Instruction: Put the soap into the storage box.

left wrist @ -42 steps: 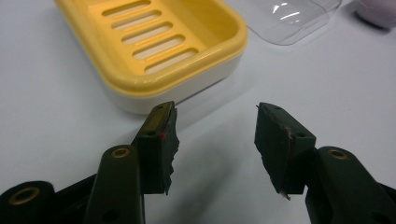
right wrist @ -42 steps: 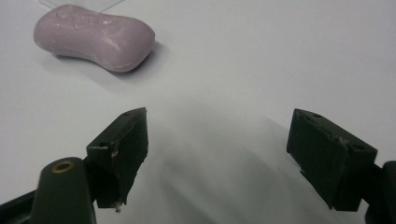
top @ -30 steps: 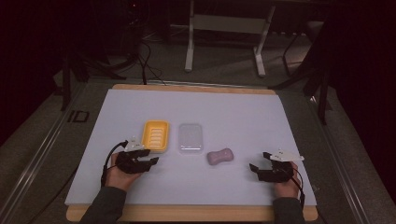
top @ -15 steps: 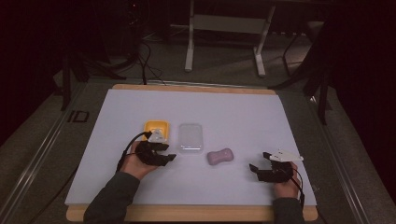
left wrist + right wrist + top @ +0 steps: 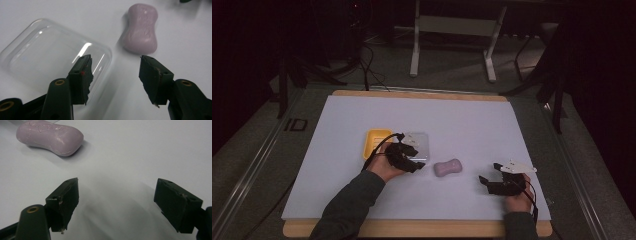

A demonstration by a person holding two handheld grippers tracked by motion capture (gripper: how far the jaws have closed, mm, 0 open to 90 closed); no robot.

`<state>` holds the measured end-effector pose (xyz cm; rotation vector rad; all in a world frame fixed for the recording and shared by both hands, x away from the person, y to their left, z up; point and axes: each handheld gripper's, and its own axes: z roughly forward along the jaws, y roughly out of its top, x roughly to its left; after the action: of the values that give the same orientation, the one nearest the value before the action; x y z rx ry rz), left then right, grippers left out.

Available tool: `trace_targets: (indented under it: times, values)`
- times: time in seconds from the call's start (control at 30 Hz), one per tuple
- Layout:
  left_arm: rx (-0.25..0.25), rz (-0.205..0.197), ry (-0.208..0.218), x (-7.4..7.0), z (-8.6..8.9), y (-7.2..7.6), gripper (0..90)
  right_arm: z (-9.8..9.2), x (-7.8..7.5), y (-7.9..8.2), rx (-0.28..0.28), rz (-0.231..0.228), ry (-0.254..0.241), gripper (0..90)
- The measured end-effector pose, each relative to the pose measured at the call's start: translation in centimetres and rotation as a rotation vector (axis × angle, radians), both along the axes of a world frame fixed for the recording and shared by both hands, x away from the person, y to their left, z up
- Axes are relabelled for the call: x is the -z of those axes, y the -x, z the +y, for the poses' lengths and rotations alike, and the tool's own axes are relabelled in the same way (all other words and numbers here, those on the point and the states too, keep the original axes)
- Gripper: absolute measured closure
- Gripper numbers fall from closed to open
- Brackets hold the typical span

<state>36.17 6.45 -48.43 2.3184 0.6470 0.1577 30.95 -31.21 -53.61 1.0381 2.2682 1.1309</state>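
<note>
Lying on the white bench top (image 5: 472, 125), near its middle, we see a pink bar of soap (image 5: 447, 167) with a narrow waist. It touches nothing around it. Just to its left is a clear plastic lid (image 5: 418, 145), and left of the lid stands a yellow tray (image 5: 375, 141); from the high view we cannot tell if these two touch.

Our left gripper (image 5: 406, 156) is over the near edge of the lid, held by the left hand (image 5: 387, 167). In the left gripper view its fingers (image 5: 80, 78) are wide apart and hold nothing; one finger is above the lid's corner, the other above bare bench, and the soap lies just beyond the gap.

Our right gripper (image 5: 496, 183) is near the right front part of the bench, well apart from the soap. In the right gripper view its fingers (image 5: 64, 200) are also spread wide and empty, with the soap far up at the left.
</note>
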Motion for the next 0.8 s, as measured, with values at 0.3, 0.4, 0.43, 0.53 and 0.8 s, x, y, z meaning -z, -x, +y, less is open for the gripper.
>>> trace_targets:
  times: [0.3,0.4,0.43,0.53,0.8]
  values:
    - [0.038,0.013,0.034,0.5,-2.5,-1.0,37.8,0.0,0.0,0.0,0.001,-0.005,0.002,19.8]
    - [0.054,0.013,0.039,0.7,-3.6,-1.2,36.5,0.1,0.0,0.0,0.002,-0.006,0.005,19.8]
    - [0.054,0.013,0.039,0.7,-3.6,-1.2,36.4,0.1,0.0,0.0,0.002,-0.007,0.006,19.8]
    - [0.066,0.017,0.035,0.9,-4.5,-1.5,34.9,0.1,0.0,0.0,0.002,-0.007,0.006,19.8]
    - [0.098,0.027,0.012,1.3,-6.3,-1.8,34.2,0.0,0.0,0.0,0.003,-0.008,0.004,19.7]
